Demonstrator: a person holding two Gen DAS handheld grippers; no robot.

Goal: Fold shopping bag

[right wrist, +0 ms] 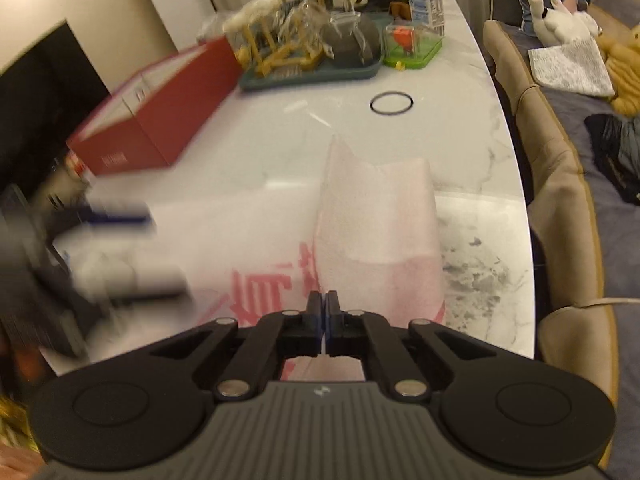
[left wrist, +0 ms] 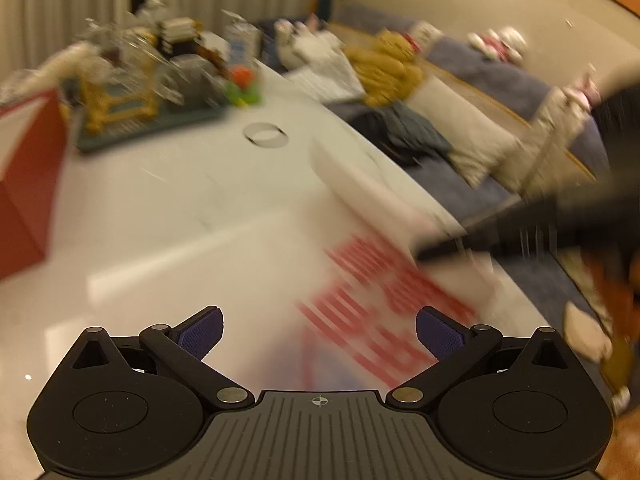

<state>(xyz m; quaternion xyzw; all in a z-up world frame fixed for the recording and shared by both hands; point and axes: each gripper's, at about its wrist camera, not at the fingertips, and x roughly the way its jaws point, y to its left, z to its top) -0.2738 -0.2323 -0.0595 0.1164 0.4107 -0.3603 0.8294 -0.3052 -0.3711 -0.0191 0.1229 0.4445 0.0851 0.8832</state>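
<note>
The white marble table [right wrist: 472, 128] carries everything. A red box [right wrist: 160, 120] sits toward its left edge, and a teal tray [right wrist: 312, 74] of clutter stands at its far end. The white shopping bag [right wrist: 372, 216] with red print lies on the table's near part, one flap lifted. The right gripper [right wrist: 325, 300] is clamped shut on the bag's near edge. The left gripper [left wrist: 320, 332] hangs wide open above the bag, holding nothing. A black ring [right wrist: 391, 103] lies just before the tray.

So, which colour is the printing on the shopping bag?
Red, on a whitish, translucent shopping bag. The right wrist view shows it best; the left wrist view is blurred.
</note>
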